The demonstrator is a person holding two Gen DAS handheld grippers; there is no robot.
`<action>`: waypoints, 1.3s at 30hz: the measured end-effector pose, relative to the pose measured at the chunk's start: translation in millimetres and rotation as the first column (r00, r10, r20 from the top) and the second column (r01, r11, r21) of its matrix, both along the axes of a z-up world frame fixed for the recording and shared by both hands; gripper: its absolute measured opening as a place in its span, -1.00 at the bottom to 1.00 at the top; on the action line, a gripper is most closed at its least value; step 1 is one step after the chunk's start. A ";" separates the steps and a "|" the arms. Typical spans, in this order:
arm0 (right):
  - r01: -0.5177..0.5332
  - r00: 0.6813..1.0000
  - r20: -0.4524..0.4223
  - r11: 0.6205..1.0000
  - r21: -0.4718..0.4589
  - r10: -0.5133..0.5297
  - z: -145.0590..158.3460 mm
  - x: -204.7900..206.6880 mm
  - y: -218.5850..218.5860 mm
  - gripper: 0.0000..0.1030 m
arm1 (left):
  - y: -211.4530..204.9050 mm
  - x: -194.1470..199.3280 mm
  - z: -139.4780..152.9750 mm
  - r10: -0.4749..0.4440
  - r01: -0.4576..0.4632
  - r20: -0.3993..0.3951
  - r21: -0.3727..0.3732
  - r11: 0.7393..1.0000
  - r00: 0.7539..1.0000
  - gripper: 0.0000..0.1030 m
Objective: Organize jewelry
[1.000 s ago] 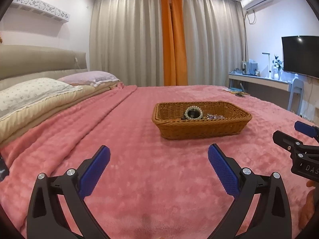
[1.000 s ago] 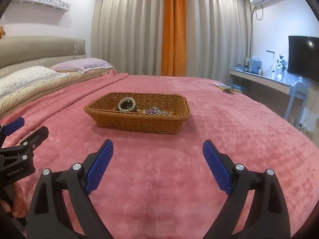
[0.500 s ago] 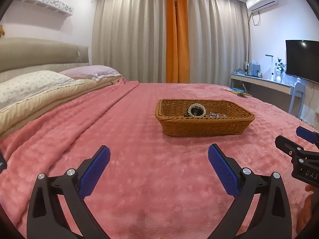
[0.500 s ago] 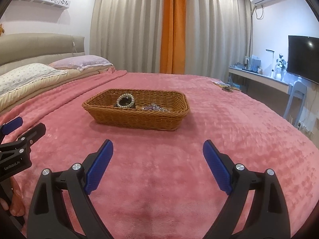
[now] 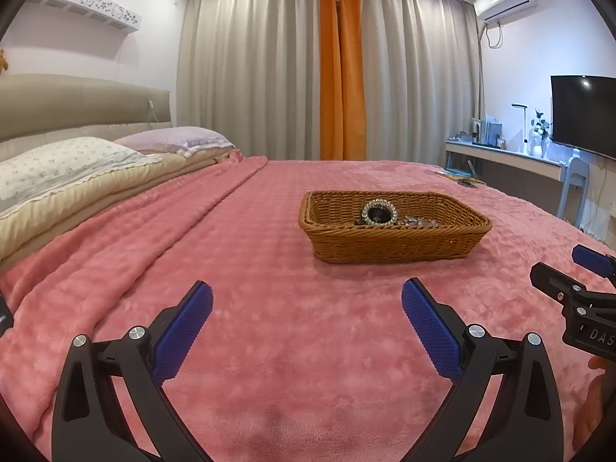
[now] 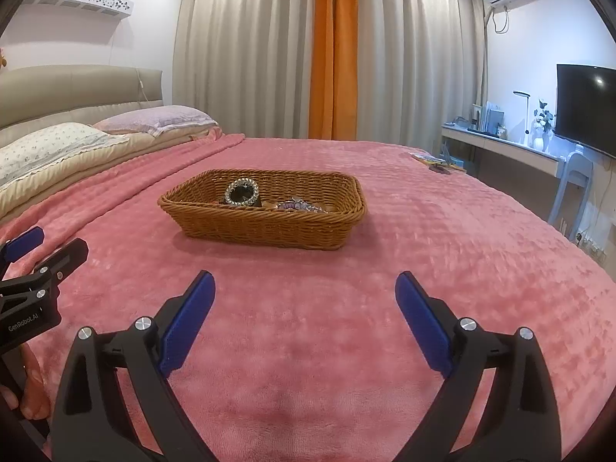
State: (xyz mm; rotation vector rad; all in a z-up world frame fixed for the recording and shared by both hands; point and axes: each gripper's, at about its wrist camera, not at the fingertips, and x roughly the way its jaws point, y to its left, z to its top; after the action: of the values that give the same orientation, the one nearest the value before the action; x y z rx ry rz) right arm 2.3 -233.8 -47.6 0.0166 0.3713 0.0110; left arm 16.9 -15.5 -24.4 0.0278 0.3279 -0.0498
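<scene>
A brown wicker basket (image 5: 392, 246) sits on the pink bedspread, ahead of both grippers; it also shows in the right wrist view (image 6: 265, 227). Inside it, a pearl bracelet (image 5: 380, 212) stands on a dark holder (image 6: 241, 192), with a purple beaded piece (image 6: 298, 205) beside it. My left gripper (image 5: 307, 300) is open and empty, well short of the basket. My right gripper (image 6: 304, 292) is open and empty, also short of the basket. Each gripper shows at the edge of the other's view.
The pink blanket (image 6: 442, 254) covers the bed. Pillows (image 5: 65, 165) and a headboard lie at the left. A desk (image 6: 500, 150), a chair and a wall TV stand at the right. Small items (image 6: 437, 161) lie at the bed's far right edge.
Both views have tilted up a little and the basket looks slightly closer and lower in frame. The jaws stay open.
</scene>
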 end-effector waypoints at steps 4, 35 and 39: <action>0.000 1.000 -0.001 1.000 0.001 0.000 -0.1 0.2 -0.1 0.75 | 0.1 0.0 0.0 0.000 0.000 0.001 0.000 1.000 1.000 0.85; -0.005 1.000 -0.003 1.000 0.002 0.005 -1.3 1.3 -1.4 0.75 | 0.7 2.0 -3.8 -0.005 0.005 -0.018 0.003 1.000 1.000 0.85; -0.009 1.000 -0.003 1.000 -0.002 0.009 -1.3 1.0 -1.6 0.76 | 0.7 1.7 -3.9 -0.005 0.005 -0.018 0.003 1.000 1.000 0.85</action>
State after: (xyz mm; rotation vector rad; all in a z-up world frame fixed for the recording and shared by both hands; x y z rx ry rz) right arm 3.3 -235.4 -49.0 0.0133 0.3739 0.0200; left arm 18.6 -14.8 -28.2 0.0308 0.3461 -0.0544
